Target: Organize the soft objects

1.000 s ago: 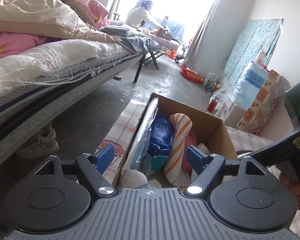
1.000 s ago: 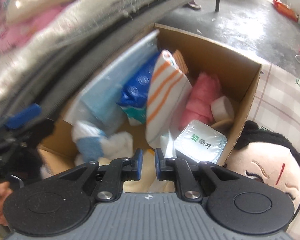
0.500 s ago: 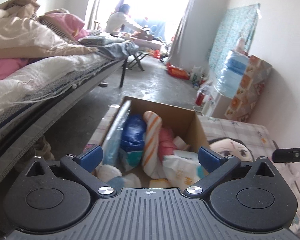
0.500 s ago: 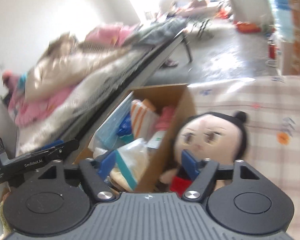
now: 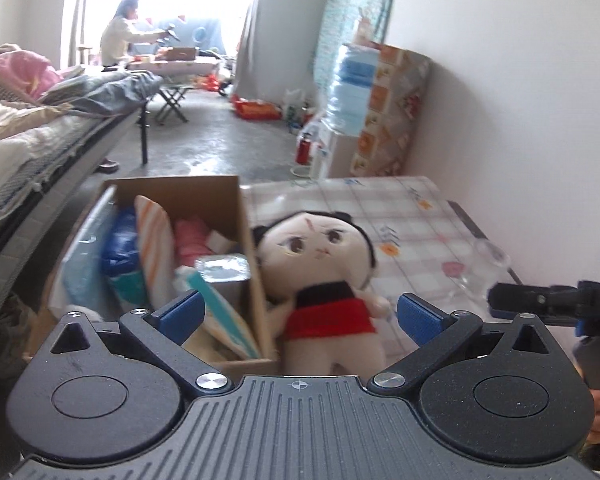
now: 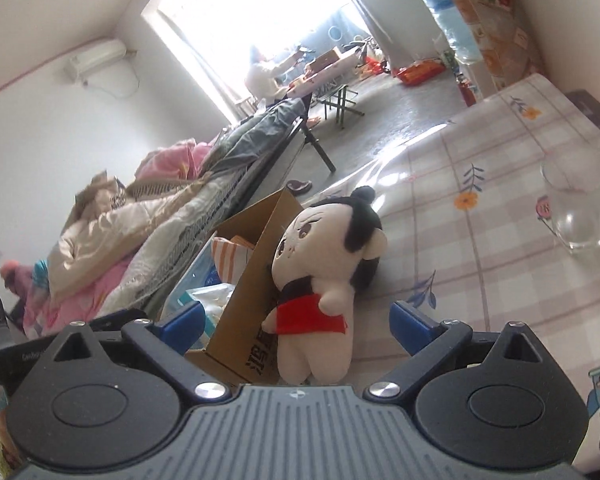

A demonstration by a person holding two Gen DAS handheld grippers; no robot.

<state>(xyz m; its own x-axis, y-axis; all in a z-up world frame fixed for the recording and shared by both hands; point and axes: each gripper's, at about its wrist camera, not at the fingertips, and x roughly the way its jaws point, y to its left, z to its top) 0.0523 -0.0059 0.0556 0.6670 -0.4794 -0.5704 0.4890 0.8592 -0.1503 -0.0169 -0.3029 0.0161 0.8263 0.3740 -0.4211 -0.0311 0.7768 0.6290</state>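
Note:
A plush doll point(image 5: 320, 248) with black hair and a red skirt stands upright on the plaid tablecloth, leaning against the outer right wall of an open cardboard box point(image 5: 236, 216). The box holds an orange-striped cloth point(image 5: 154, 240), a blue pack point(image 5: 120, 248) and a pink bundle point(image 5: 190, 240). My left gripper point(image 5: 298, 314) is open, with the doll ahead in its gap and no pad touching it. My right gripper point(image 6: 296, 320) faces the doll point(image 6: 320, 240) beside the box point(image 6: 256, 264); its jaws are opening and the pads are clear of the doll.
A clear glass point(image 6: 576, 208) stands on the tablecloth point(image 6: 500, 280) to the right of the doll. A bed point(image 5: 28, 148) with heaped bedding runs along the left of the box. A person point(image 5: 118, 36) sits at a far table by the window. A water bottle point(image 5: 352, 92) stands by the wall.
The right gripper, shut over the box a second ago, has opened wide and swung out to face the doll. The left gripper opened wider and shifted right from the box toward the doll.

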